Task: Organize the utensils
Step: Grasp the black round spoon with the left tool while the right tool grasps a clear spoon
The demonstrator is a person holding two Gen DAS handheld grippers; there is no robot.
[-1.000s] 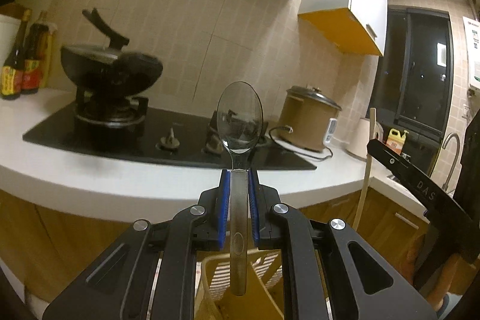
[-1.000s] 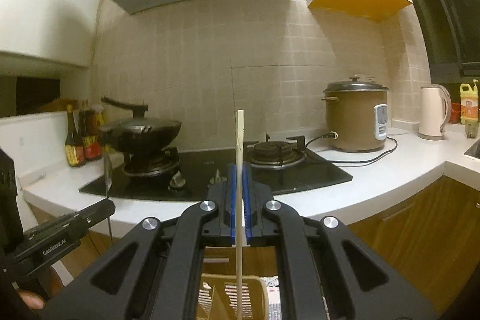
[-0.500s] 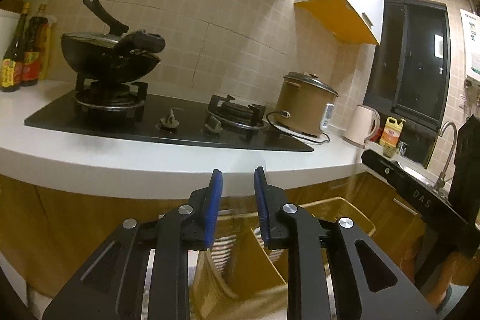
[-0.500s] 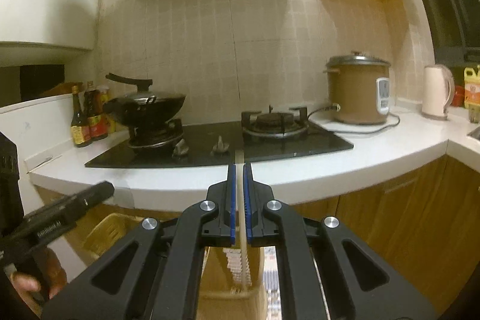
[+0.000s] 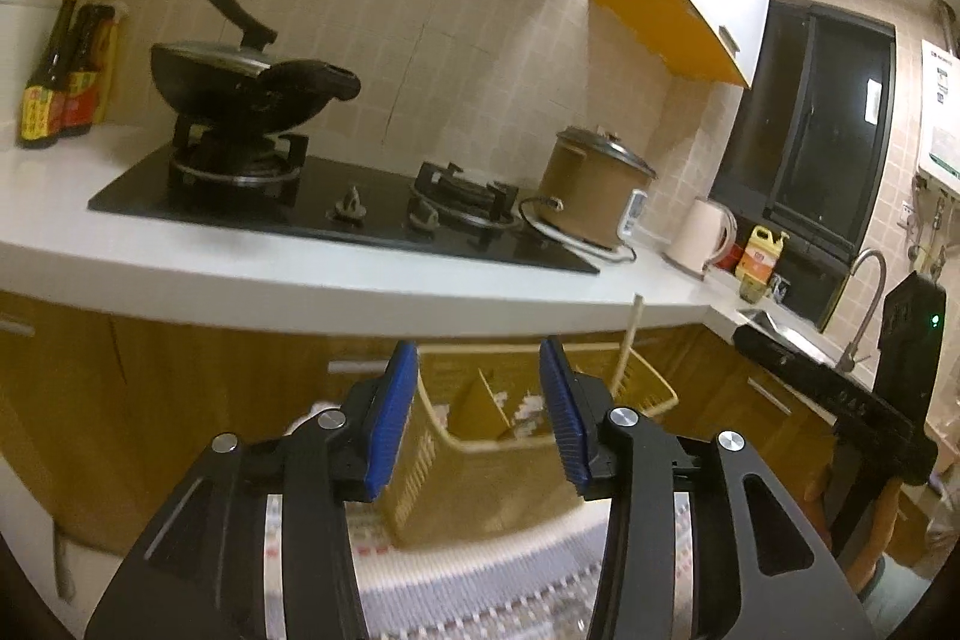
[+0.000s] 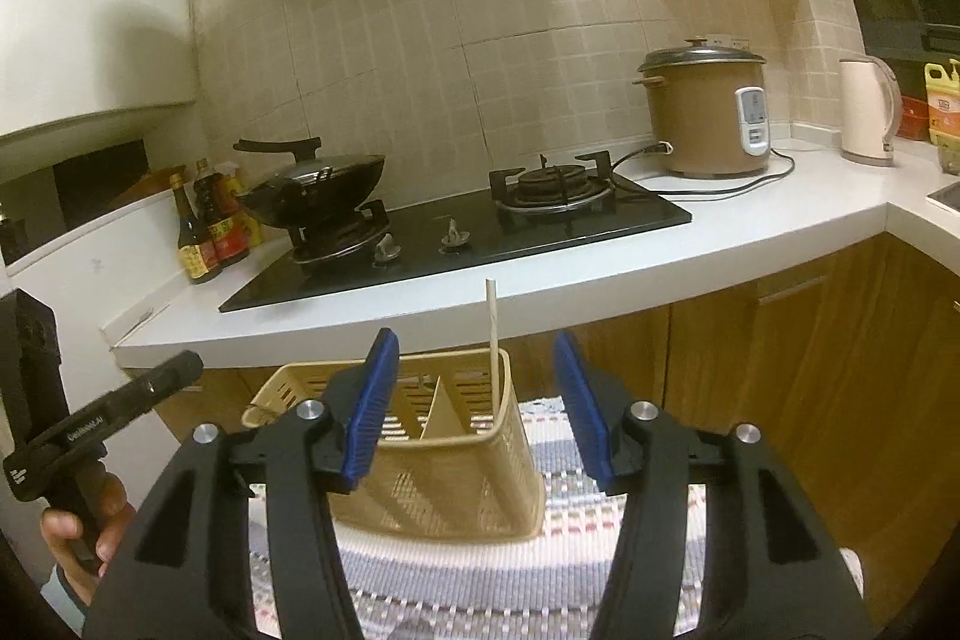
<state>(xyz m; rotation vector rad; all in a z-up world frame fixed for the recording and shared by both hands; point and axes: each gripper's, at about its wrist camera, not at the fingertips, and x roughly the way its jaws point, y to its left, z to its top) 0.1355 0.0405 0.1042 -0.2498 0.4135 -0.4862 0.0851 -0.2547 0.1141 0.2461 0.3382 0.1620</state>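
Note:
A tan plastic utensil basket point(image 6: 456, 454) with a divider stands on a striped mat; it also shows in the left wrist view point(image 5: 480, 472). A pale chopstick point(image 6: 492, 334) stands upright in its right compartment, seen too in the left wrist view point(image 5: 627, 346). My right gripper point(image 6: 474, 400) is open and empty, just in front of and above the basket. My left gripper point(image 5: 480, 412) is open and empty, in front of the basket. The clear spoon is not visible.
A white countertop point(image 6: 540, 280) with a black gas hob point(image 6: 456, 244), a wok point(image 6: 312, 190), a rice cooker point(image 6: 702, 112), a kettle point(image 6: 867, 109) and sauce bottles point(image 6: 207, 226) runs behind. Wooden cabinets point(image 6: 810, 370) lie below. The striped mat point(image 6: 480, 568) covers the near surface.
Both grippers have opened and pulled back. The left let go of the clear spoon, the right let go of the chopstick, which now stands in the basket.

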